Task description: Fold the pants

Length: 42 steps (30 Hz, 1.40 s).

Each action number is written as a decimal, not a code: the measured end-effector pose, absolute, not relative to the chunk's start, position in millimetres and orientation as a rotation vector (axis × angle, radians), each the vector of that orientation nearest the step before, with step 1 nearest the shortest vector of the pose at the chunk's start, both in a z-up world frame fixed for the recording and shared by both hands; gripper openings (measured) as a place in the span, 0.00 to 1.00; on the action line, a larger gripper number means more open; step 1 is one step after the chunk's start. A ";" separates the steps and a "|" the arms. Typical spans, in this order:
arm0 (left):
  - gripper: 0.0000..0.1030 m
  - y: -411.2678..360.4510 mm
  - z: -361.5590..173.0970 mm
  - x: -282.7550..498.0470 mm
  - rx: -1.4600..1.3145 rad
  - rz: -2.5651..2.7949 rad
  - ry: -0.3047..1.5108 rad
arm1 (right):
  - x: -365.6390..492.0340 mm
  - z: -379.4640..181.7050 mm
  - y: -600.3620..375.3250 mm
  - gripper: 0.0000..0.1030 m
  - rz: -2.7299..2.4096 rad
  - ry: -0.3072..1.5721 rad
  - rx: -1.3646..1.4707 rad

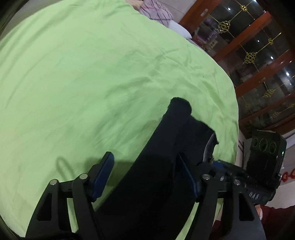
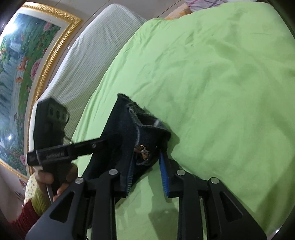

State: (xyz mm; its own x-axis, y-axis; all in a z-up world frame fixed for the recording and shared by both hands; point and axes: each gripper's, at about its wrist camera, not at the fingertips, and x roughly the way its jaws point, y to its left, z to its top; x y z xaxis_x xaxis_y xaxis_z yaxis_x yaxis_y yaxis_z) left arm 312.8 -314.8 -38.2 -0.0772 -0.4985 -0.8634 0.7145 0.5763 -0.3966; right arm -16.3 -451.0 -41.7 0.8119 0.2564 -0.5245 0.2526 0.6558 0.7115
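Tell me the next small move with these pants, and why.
Probably close both grippers first. The pants lie bunched on the green sheet, with fabric between the open jaws of the left gripper and right gripper, so neither holds them yet.

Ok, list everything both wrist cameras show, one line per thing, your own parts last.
pants: one, dark navy with a small metal ornament, bunched on the green bedspread between the two grippers.
green bedspread: one, light green, covering the bed.
striped mattress: one, white-grey, exposed beside the bedspread.
plaid pillow: one, pink-purple, at the far end of the bed.
framed painting: one, gold frame, floral, on the wall.
glass cabinet: one, red-brown wood with gold ornaments, past the bed.
left gripper: black, blue pads, open around the pants.
right gripper: black, blue pads, open, fabric between the fingers.
left hand: gripping its handle.
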 end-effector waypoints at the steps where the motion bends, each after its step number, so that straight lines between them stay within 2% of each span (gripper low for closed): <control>1: 0.67 -317.9 -40.1 313.0 0.207 -1.025 1.301 | -14.6 -42.6 -453.2 0.27 0.020 0.635 0.884; 3: 0.57 -322.7 -38.5 311.7 0.197 -1.072 1.296 | -12.6 -42.2 -453.8 0.21 0.053 0.632 0.879; 4: 0.38 -322.6 -38.1 311.6 0.181 -1.095 1.299 | -12.8 -42.2 -453.9 0.17 0.064 0.632 0.868; 5: 0.28 -322.0 -38.3 311.1 0.147 -1.130 1.313 | -13.6 -42.4 -453.9 0.14 0.078 0.629 0.868; 8: 0.18 -319.1 -34.5 303.5 0.112 -1.152 1.266 | -18.2 -38.6 -455.3 0.13 0.111 0.606 0.874; 18: 0.14 -257.4 13.9 283.9 -0.070 -1.146 1.162 | -21.8 18.0 -414.4 0.12 0.361 0.496 0.736; 27: 0.13 -175.6 48.8 252.9 -0.170 -1.091 1.044 | -13.3 41.1 -356.1 0.12 0.571 0.532 0.619; 35: 0.11 -98.8 37.1 229.1 -0.260 -0.970 1.007 | -1.1 27.2 -305.2 0.12 0.680 0.656 0.500; 42: 0.11 -47.1 -4.0 216.4 -0.362 -0.840 1.048 | 19.5 1.1 -267.0 0.12 0.700 0.801 0.405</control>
State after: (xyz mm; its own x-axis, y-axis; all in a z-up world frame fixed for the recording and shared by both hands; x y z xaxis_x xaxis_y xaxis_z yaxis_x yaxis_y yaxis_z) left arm 216.4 -47.1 -4.0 0.2341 -0.7554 -0.6120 0.4330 0.6446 -0.6301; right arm 19.5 -267.0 1.1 0.4927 0.7039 -0.5116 -0.4133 0.7067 0.5743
